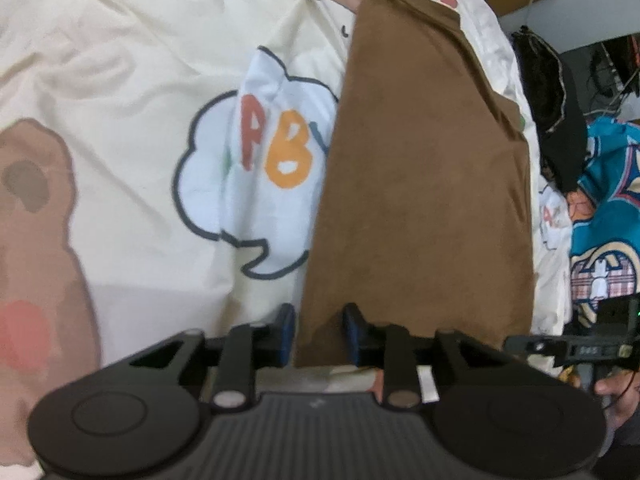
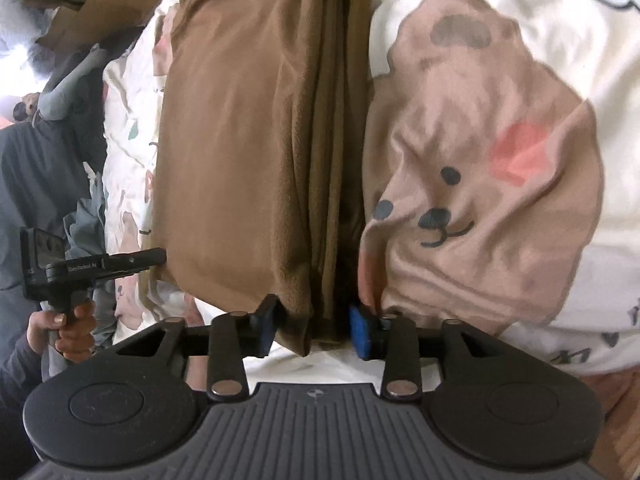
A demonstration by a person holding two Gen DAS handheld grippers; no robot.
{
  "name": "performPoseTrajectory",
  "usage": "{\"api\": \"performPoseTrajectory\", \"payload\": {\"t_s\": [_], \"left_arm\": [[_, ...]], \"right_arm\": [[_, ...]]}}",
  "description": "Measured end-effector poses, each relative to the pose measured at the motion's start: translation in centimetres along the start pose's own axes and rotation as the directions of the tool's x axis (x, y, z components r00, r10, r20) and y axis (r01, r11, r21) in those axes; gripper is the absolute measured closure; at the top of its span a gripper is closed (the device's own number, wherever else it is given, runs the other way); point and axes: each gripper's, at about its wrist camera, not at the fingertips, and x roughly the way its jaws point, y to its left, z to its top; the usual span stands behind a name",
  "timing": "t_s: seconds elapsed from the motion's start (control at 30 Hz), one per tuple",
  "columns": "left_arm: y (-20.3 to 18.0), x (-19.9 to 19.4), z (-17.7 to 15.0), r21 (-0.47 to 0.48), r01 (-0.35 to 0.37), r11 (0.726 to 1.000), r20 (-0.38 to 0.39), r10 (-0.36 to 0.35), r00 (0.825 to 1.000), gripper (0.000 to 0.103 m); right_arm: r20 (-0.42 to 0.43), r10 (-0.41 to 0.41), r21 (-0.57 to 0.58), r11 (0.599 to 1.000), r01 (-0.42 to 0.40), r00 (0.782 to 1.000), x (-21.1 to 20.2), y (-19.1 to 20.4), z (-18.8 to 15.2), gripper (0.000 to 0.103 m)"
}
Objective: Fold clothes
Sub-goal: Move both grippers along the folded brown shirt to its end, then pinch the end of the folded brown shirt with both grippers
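A folded brown garment (image 1: pixel 424 184) lies long on the cartoon-printed bedsheet (image 1: pixel 132 92), its near edge between both my grippers. My left gripper (image 1: pixel 318 330) and right gripper (image 2: pixel 312 330) tilt down, jaws parted, seemingly loose around the soft, fleecy cloth. Open sheet spreads outward from each gripper.

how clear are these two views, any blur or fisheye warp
Left wrist view: soft motion blur over the brown garment and the bedsheet, dark rounded corners, edges bowed. Right wrist view: sharper, garment folds readable, same fisheye bending; flat even light, no glare.
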Motion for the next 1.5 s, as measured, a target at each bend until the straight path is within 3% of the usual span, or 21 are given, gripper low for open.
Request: {"api": "performPoseTrajectory", "payload": {"t_s": [0.2,0.4,0.73,1.27,1.5], "left_arm": [[0.2,-2.2,0.9,0.001,-0.083,0.997,0.04,0.083,0.996,0.064],[-0.3,-4.2,3.6,-0.02,-0.092,0.996,0.126,0.093,0.988,0.061],[-2.1,-3.3,8.5,0.02,-0.053,0.998,0.173,0.049,0.984,0.061],[-4.5,-0.5,15.2,0.088,-0.002,0.996,0.173,-0.014,0.985,0.061],[-4.7,0.3,17.4,0.086,0.032,0.996,0.172,-0.046,0.984,0.061]], "right_arm": [[0.074,-0.002,0.0,1.0,0.002,0.997,-1.7,0.1,0.9,0.046],[0.148,-0.024,-0.02,0.999,0.027,0.989,-3.2,0.1,2.7,0.04],[0.244,-0.066,-0.034,0.996,0.076,0.968,-3.9,0.8,7.6,0.037],[0.397,-0.191,-0.078,0.968,0.24,0.898,-2.6,2.4,14.4,0.037],[0.398,-0.188,-0.032,0.975,0.218,0.898,-1.6,1.3,16.3,0.037]]}}
